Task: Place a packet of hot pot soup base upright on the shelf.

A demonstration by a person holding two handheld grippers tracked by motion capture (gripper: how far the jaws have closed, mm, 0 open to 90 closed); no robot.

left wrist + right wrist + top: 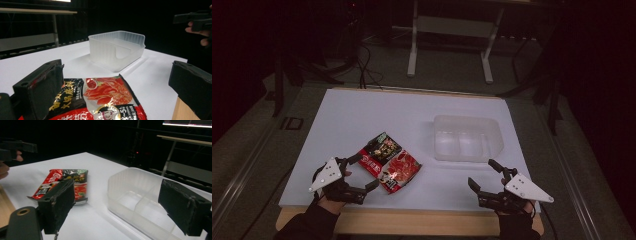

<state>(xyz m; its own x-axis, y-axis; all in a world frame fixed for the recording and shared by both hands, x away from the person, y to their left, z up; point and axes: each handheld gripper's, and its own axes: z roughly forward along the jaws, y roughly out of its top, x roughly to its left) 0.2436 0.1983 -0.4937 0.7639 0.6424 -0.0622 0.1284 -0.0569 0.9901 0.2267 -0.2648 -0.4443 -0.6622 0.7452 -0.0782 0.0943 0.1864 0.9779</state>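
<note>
Both tools are held wide open and empty — the left tool (365, 173) just beside the red packet (391, 162), the right tool (482, 173) near the clear tub (495, 134) on the table (352, 115)

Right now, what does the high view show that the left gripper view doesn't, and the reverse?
High view alone: both hands, the open right gripper entire, the floor, and the container's divided interior. Left gripper view alone: the yellow lettering and food picture on the red packet, close up between the open left gripper's fingers. Both share the packet, the translucent container and the white table.
</note>
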